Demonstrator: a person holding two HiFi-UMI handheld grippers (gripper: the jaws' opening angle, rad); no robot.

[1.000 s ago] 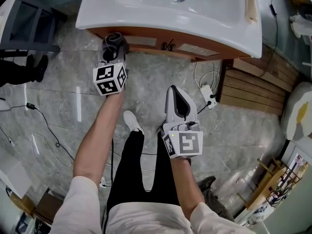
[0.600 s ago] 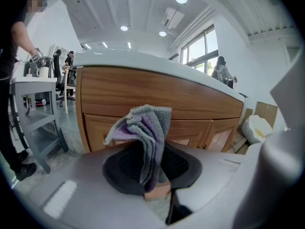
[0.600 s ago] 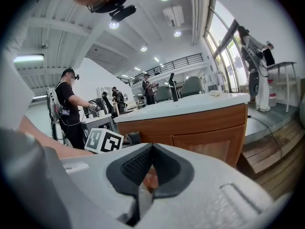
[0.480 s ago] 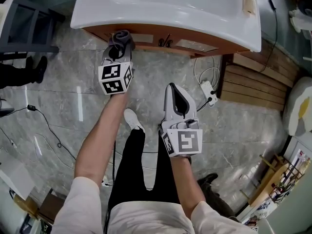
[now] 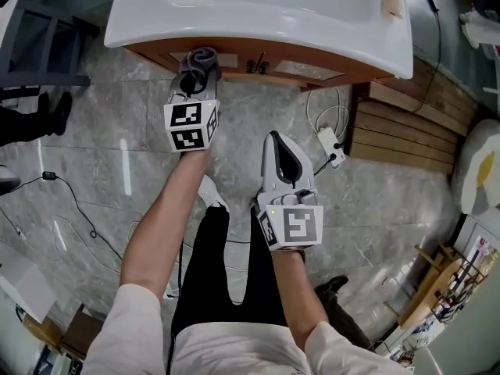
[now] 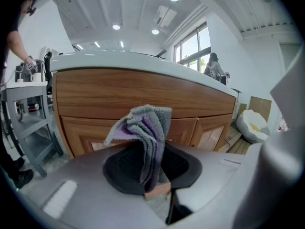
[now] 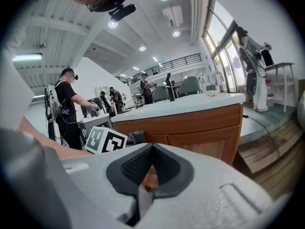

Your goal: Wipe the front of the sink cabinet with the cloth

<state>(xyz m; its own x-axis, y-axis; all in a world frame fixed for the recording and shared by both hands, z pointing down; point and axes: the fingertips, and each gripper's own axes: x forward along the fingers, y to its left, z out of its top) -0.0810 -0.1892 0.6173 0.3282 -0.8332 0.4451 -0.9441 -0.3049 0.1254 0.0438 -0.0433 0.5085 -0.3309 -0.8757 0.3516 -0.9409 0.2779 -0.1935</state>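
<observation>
A crumpled grey and purple cloth [image 6: 145,137] is pinched in my left gripper [image 6: 151,175], which is shut on it. In the head view that left gripper [image 5: 194,80] holds the cloth [image 5: 201,58] up against the wooden front of the sink cabinet [image 5: 281,69], under the white basin [image 5: 258,14]. The cabinet's brown panel [image 6: 143,92] fills the left gripper view just beyond the cloth. My right gripper [image 5: 283,158] hangs back over the floor, shut and holding nothing, pointing toward the cabinet [image 7: 190,123].
Grey marble floor [image 5: 94,155] lies below. A white power strip and cable [image 5: 328,139] sit on the floor right of the right gripper. Wooden slats [image 5: 406,131] lie at the right. A dark stool frame [image 5: 39,45] stands at the left. People stand behind the counter [image 7: 66,109].
My left gripper has slid rightward along the cabinet front with the cloth. The right gripper has hardly moved.
</observation>
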